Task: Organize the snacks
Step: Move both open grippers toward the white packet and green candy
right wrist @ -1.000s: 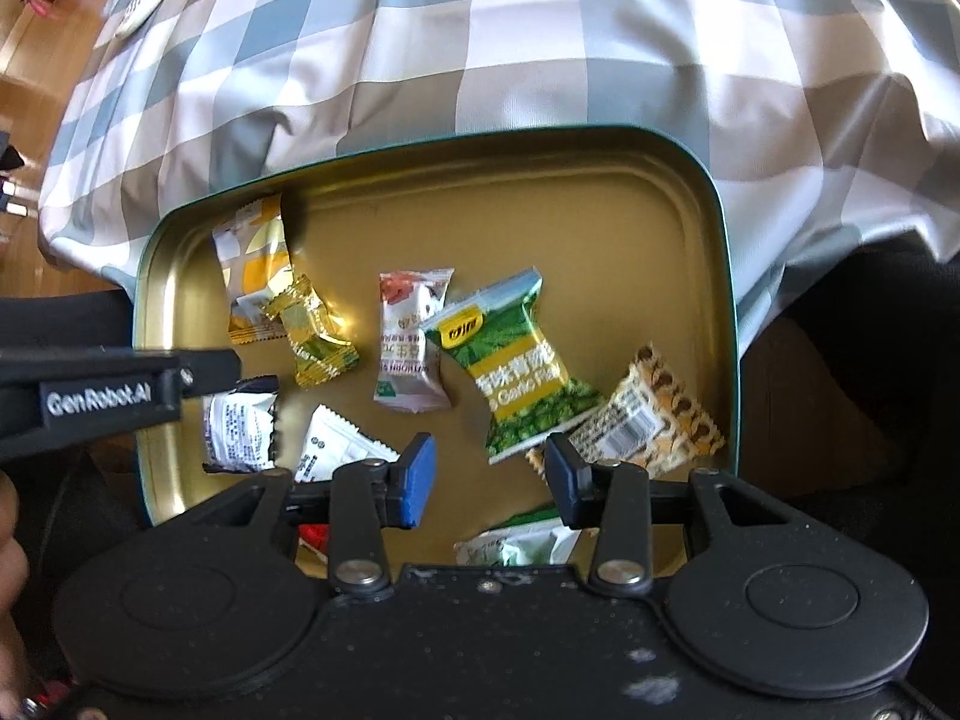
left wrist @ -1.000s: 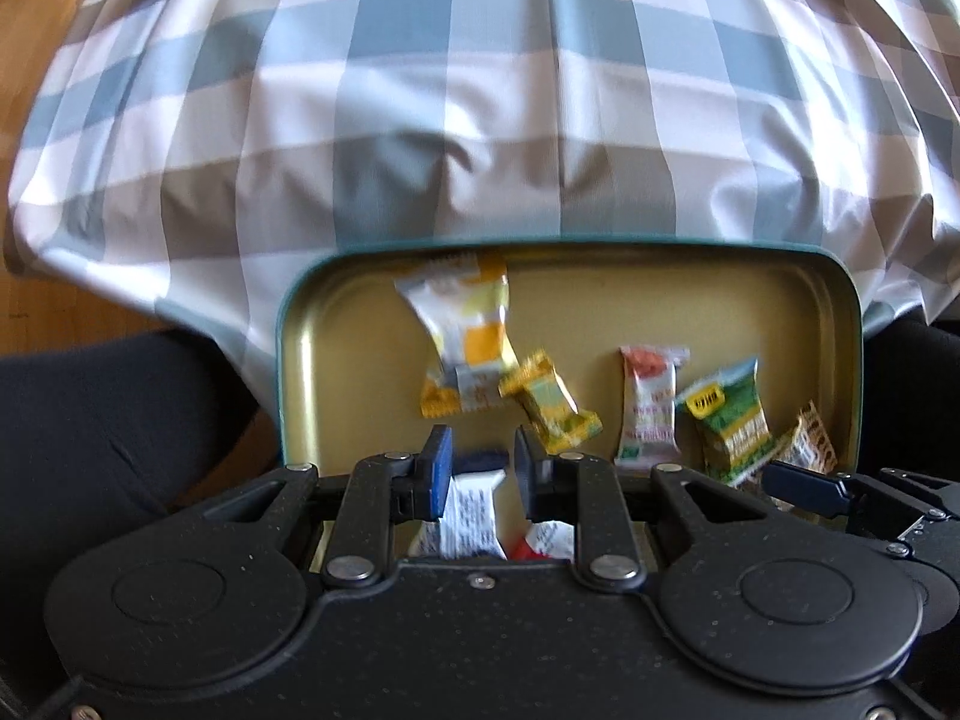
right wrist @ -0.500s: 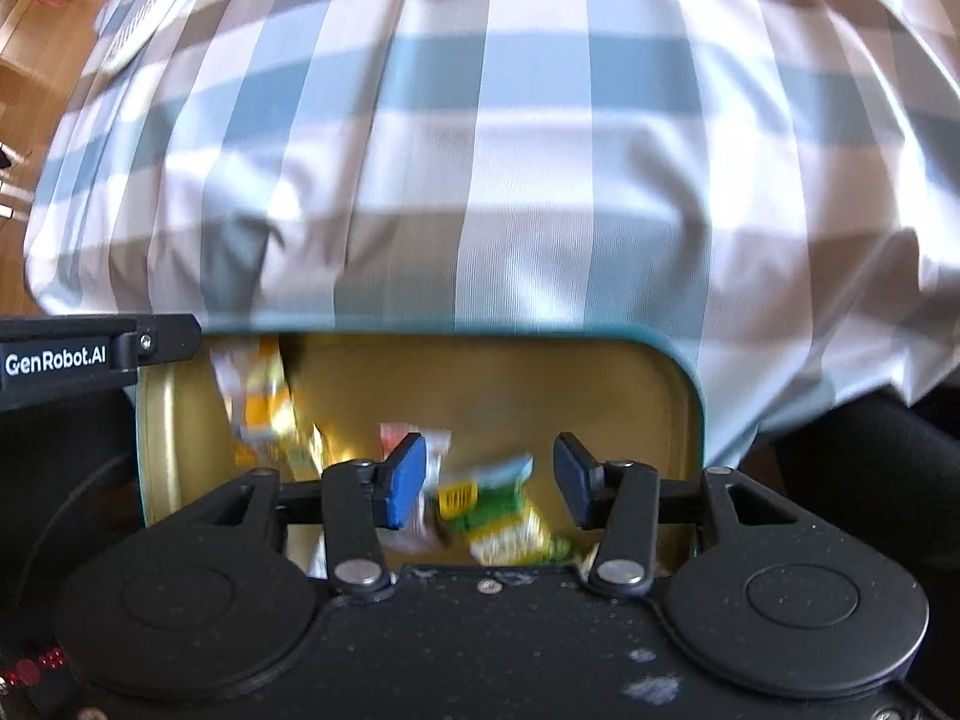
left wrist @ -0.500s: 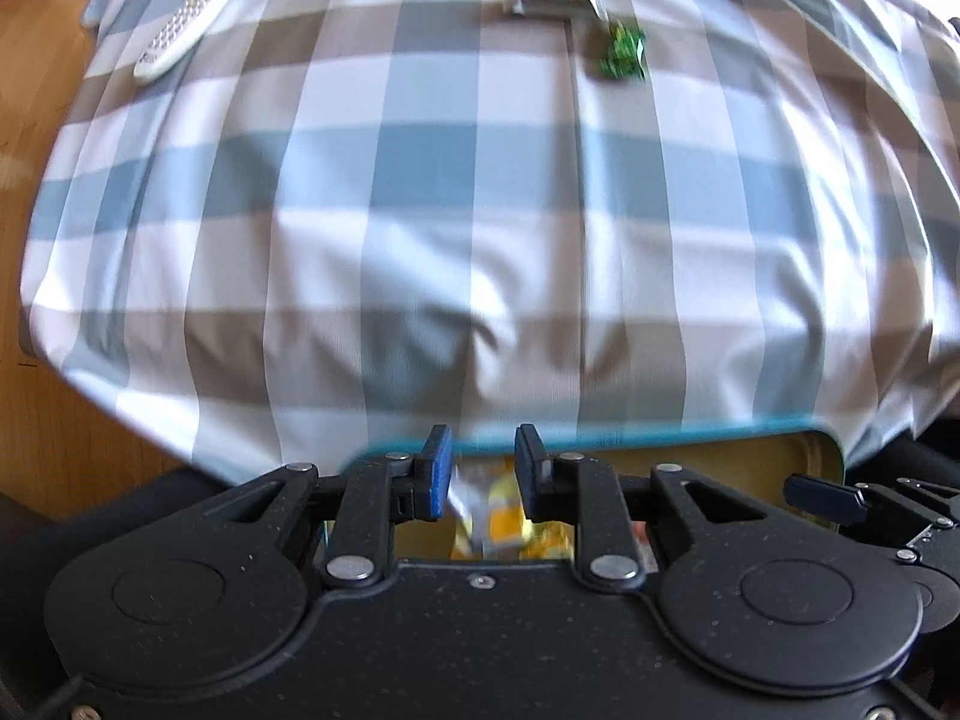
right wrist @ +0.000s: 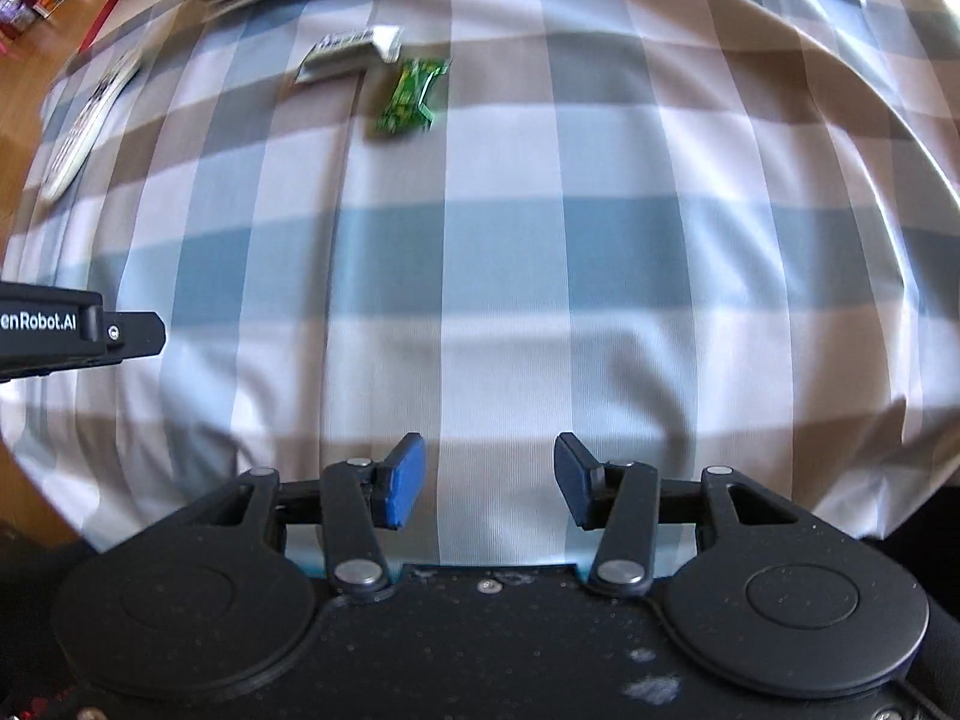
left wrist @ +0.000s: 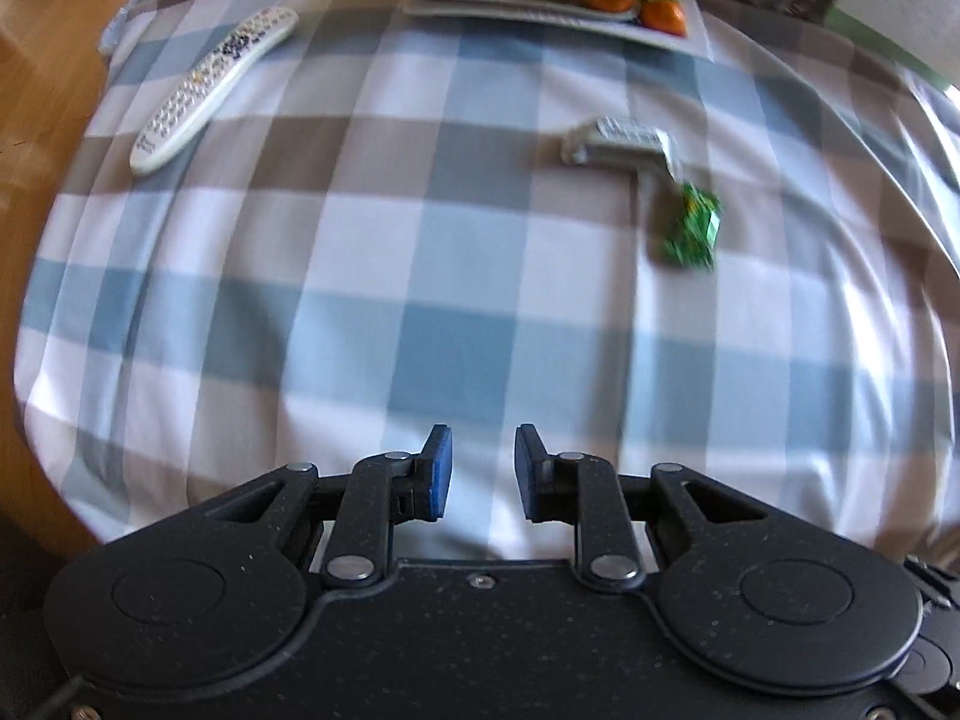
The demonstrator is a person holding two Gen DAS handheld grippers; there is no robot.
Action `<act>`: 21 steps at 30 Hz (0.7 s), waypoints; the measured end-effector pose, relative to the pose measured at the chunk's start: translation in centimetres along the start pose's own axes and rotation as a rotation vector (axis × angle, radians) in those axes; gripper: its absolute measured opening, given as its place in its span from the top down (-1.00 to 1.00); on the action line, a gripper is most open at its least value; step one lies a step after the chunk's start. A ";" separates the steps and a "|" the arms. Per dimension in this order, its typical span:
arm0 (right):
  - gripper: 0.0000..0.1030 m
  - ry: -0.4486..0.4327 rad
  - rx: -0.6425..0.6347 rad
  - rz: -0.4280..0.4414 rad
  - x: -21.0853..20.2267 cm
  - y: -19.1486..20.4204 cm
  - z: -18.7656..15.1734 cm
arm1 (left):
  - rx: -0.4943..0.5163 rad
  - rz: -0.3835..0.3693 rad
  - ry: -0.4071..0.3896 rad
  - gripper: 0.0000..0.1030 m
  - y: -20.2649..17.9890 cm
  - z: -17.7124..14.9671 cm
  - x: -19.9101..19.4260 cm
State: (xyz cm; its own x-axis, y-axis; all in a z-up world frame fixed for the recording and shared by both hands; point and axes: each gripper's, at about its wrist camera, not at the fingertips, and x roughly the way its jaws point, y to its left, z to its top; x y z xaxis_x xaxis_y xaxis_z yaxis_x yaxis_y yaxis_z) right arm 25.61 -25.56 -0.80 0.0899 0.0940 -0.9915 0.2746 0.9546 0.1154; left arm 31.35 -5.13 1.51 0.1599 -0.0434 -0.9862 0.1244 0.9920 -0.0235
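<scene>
Both grippers hover empty above a checked tablecloth (left wrist: pixel 420 276). The left gripper (left wrist: pixel 479 474) has its two blue-padded fingers a narrow gap apart, nothing between them. The right gripper (right wrist: pixel 489 480) stands wider open, also holding nothing and touching nothing. The side of the left gripper shows at the right camera's left edge, so the two sit close side by side.

The step in hand looks like a reach for the next loose snack. Well ahead of both grippers lie a green snack packet (right wrist: pixel 411 96) and, just beyond it, a silver snack packet (right wrist: pixel 351 51), almost touching. The next move likely calls for going forward and lowering open fingers around one packet.

Farther out to the left lies a remote control (left wrist: pixel 213 87); beyond the packets stands a tray of fruit (left wrist: pixel 540 0).
</scene>
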 end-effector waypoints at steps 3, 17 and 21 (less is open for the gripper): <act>0.02 -0.007 0.022 0.001 0.6 0.1 1.7 | -0.009 0.031 -0.014 0.37 0.4 1.2 0.8; 0.03 -0.047 0.127 -0.052 3.9 2.4 9.7 | -0.039 -0.009 0.019 0.37 1.9 3.1 1.5; 0.03 -0.085 0.159 -0.051 4.3 3.0 11.8 | -0.075 -0.033 0.026 0.37 2.8 3.5 1.3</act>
State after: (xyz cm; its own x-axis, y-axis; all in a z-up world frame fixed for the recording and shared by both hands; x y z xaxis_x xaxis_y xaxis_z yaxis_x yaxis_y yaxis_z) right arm 38.10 -25.60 -4.03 0.1502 0.0157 -0.9885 0.4279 0.9004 0.0793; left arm 35.35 -2.84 0.73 0.1309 -0.0743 -0.9886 0.0551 0.9962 -0.0676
